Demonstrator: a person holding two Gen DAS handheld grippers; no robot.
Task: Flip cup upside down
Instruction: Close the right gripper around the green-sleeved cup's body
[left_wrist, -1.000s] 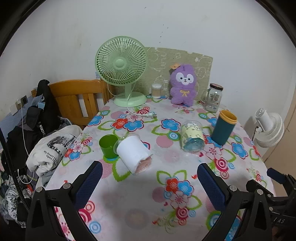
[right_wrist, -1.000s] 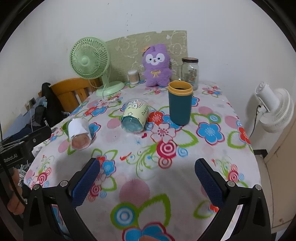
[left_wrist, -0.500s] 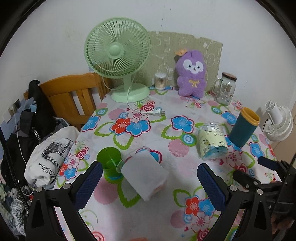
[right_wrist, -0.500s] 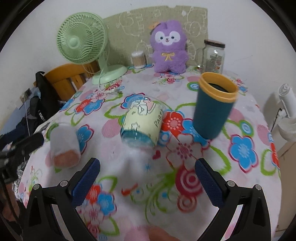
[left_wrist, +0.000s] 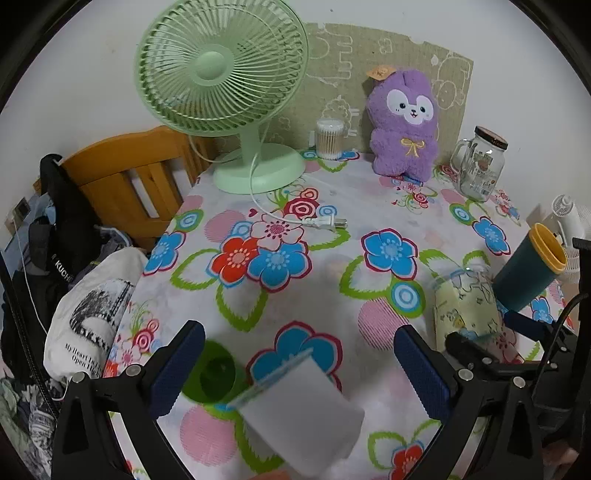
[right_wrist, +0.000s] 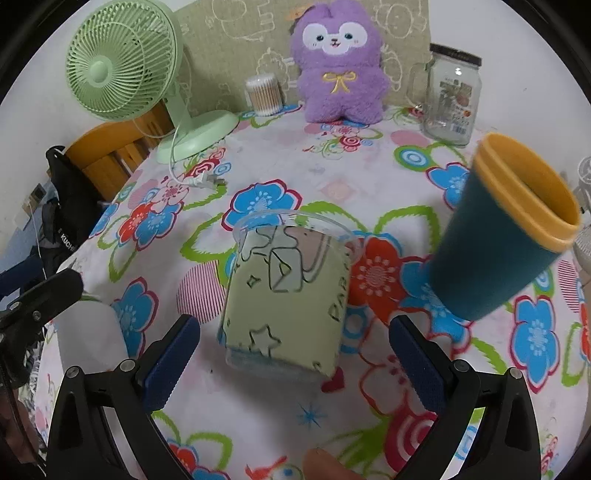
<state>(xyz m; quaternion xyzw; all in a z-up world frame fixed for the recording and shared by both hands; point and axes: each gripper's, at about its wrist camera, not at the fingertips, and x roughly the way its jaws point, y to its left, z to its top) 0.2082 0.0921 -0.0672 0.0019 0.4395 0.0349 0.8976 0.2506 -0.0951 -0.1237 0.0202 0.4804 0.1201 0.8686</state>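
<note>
Both hand-held grippers have closed in since half a second ago; the left hand-held gripper (left_wrist: 295, 363) is spread over a blurred white cup (left_wrist: 301, 417) lying on the surface (left_wrist: 332, 206), its base cut off; the right hand-held gripper (right_wrist: 293, 356) is spread around the pale-green clear cup (right_wrist: 290, 299) lying on its side, beside the upright teal cup (right_wrist: 498, 236).

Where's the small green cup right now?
In the left wrist view, the green cup stands low and left on the floral tablecloth, beside the left claw's left finger and touching the tipped white cup.
</note>
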